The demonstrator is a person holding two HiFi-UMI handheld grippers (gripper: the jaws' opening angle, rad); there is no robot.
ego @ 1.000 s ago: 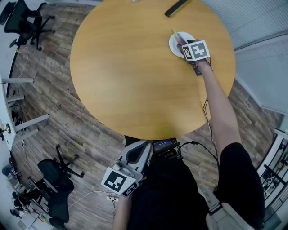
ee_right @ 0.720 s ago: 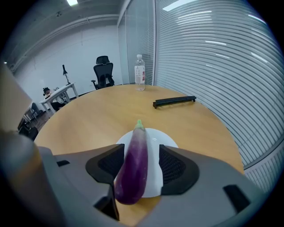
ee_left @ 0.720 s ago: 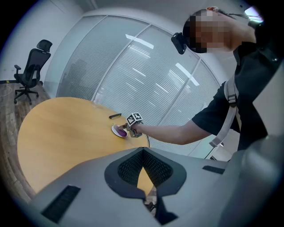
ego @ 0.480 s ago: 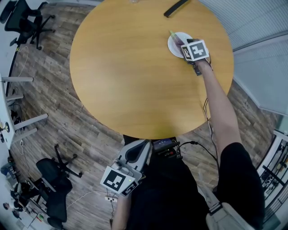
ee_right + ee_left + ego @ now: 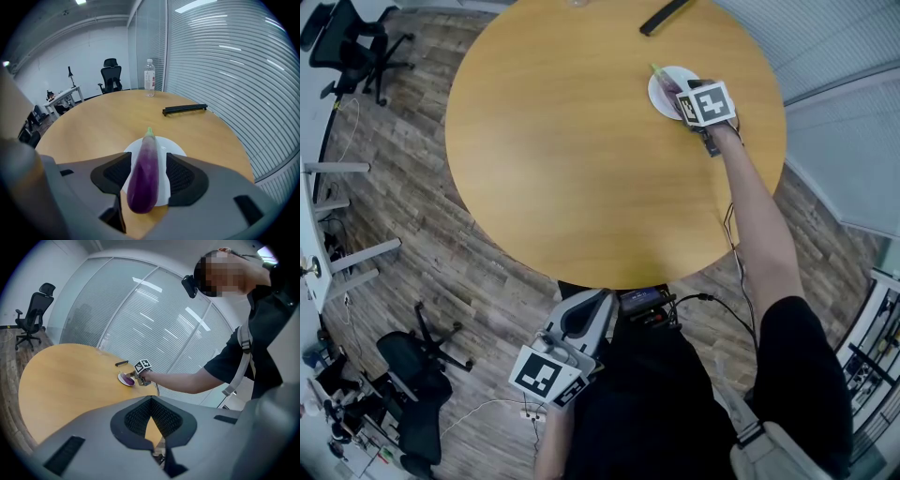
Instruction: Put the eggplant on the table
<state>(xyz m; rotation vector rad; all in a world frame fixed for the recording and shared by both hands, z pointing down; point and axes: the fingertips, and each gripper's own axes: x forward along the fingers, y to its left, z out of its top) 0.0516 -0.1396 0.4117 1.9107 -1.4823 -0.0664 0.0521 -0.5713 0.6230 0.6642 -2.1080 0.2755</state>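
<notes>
A purple eggplant point(image 5: 144, 171) with a green stem lies lengthwise on a small white plate point(image 5: 174, 151) at the far right of the round wooden table point(image 5: 572, 159). My right gripper point(image 5: 144, 180) is low over the plate, one jaw on each side of the eggplant; a strip of white plate shows between the eggplant and the right pad, so it is open. From above, the right gripper point(image 5: 680, 91) covers most of the eggplant point(image 5: 672, 82) and plate point(image 5: 659, 101). My left gripper point(image 5: 586, 314) hangs off the table near my body, shut and empty point(image 5: 152, 446).
A black bar point(image 5: 184, 109) lies beyond the plate and a water bottle point(image 5: 149, 78) stands at the table's far edge. Slatted glass walls run close on the right. Office chairs point(image 5: 356, 47) point(image 5: 417, 375) stand on the wood floor to the left.
</notes>
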